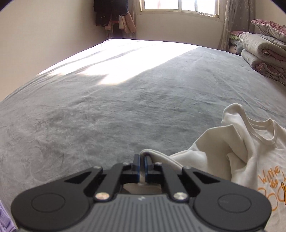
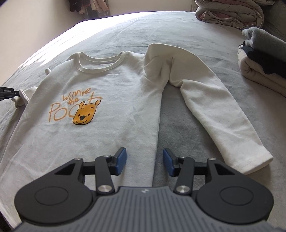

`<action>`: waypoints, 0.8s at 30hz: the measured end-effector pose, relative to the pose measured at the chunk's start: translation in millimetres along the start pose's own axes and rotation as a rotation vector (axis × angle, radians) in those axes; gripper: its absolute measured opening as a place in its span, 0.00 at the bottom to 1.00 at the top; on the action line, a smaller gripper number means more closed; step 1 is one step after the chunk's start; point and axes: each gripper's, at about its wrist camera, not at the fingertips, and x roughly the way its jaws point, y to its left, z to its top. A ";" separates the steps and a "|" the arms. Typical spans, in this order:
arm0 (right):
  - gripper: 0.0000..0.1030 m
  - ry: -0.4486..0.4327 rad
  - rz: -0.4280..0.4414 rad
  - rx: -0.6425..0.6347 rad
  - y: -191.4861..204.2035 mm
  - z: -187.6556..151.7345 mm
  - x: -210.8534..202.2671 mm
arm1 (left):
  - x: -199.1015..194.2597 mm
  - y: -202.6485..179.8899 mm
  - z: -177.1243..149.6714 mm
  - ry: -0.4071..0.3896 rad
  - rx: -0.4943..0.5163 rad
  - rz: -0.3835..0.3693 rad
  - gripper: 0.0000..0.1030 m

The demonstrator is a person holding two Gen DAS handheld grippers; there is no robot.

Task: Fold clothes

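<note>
Right gripper (image 2: 144, 163): nearest the lens in the right wrist view; jaws stand partly apart with nothing between them, one blue pad over the shirt body, the other over bare cover beside the shirt's side edge.
Left gripper (image 1: 142, 165): jaws pressed together on a cream cuff (image 1: 152, 154); cloth shows between the pads and trails off toward the shirt.
Left gripper, cross-check: in the right wrist view its black tip enters at the far left edge, touching the bunched sleeve end there.
Sweatshirt (image 2: 100, 107): cream, long-sleeved, lying face up on the grey bed cover (image 2: 187, 128), neckline away from the camera, orange bear print (image 2: 85, 115) uppermost.
Body: spread fairly flat, only light wrinkles; hem end hidden under the right gripper housing.
Free sleeve (image 2: 205, 110): rises from the shoulder, bends in a peak, then runs down alongside the body with a strip of cover between; cuff lies open on the bed near the right gripper.
Gripped sleeve: crumpled beside the body in the left wrist view, not laid out.
Done so far, judged: garment laid out and one sleeve end taken; no fold visible in body or sleeves.
Left to do, judged: both sleeves brought across the chest, body then folded; all of the folding proper.
Folded stack (image 2: 262, 62): grey and dark items at the far right of the bed, well apart from the shirt.
Quilts (image 2: 230, 12): piled at the far corner.
</note>
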 end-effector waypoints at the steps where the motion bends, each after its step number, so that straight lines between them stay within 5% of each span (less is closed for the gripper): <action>1: 0.48 -0.004 -0.004 0.003 -1.5 0.5 -0.1 | 1.3 3.8 5.4 -0.008 -0.008 0.011 0.04; 14: 0.48 -0.030 -0.026 0.021 -7.5 3.4 1.9 | 5.8 69.5 81.4 -0.138 -0.082 0.193 0.03; 24: 0.48 -0.028 -0.027 0.044 -13.1 7.6 3.0 | 20.3 115.8 84.2 -0.134 -0.134 0.367 0.00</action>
